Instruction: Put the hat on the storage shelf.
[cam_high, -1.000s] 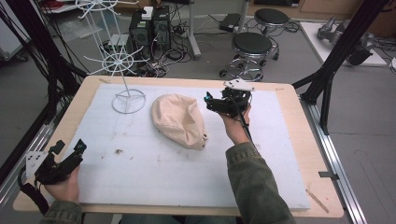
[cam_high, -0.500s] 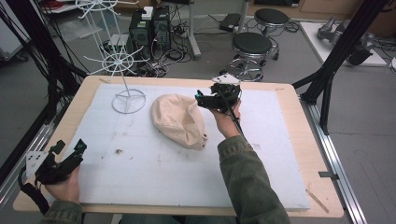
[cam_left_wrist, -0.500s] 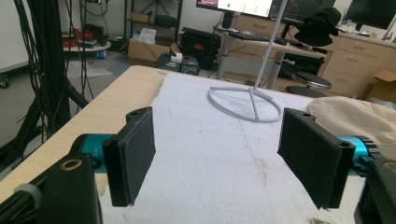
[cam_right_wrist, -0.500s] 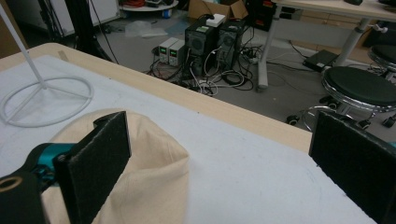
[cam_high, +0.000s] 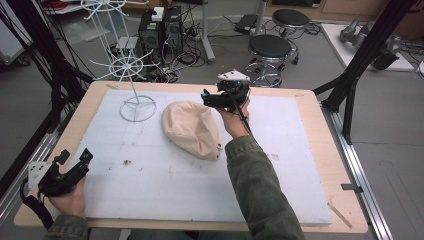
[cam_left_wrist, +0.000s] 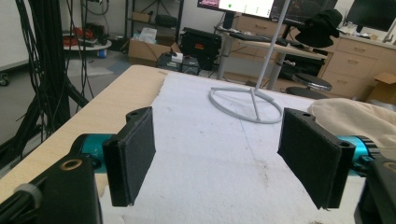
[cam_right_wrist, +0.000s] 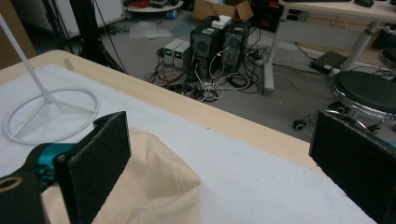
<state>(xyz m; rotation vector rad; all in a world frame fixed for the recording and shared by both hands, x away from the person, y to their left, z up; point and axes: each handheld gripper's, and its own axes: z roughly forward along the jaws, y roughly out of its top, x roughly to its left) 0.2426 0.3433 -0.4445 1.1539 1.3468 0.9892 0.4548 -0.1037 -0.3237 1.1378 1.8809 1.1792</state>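
Cream cloth hat (cam_high: 192, 130) lay mid-counter (cam_high: 310, 120) on white mat, just beside base ring of white wire stand (cam_high: 131, 80). Right gripper (cam_high: 212, 98) hovered at hat's far edge, fingers (cam_right_wrist: 95, 158) spread wide, nothing held; cloth sat below one finger. Left gripper (cam_high: 75, 162) rested at near left counter corner, fingers (cam_left_wrist: 133, 154) wide, empty, well apart from hat. Judged step: approach before grasp. Next move likely calls for lowering right fingers astride hat edge, then closing on cloth.
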